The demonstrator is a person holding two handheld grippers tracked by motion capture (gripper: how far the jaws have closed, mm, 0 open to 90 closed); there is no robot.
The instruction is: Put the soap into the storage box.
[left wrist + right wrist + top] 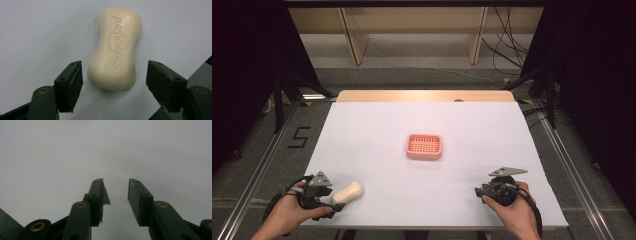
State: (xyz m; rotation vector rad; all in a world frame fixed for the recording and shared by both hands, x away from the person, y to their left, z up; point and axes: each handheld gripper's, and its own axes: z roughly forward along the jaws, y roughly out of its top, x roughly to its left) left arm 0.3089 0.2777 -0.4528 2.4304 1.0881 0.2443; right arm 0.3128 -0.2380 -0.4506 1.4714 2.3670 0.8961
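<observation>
Soap bar [114, 48] on the surface, straddled by left tool [114, 75], jaws apart; right tool [115, 195] parted, empty. Next: closing on soap.

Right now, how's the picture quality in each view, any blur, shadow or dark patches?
High view: the table is evenly lit, the sides dark, the dish sharp. Left gripper view: the soap is crisp enough to read its embossed lettering, with a soft shadow beneath. Right gripper view: dim and grey, with faint shadow between the jaws.
</observation>
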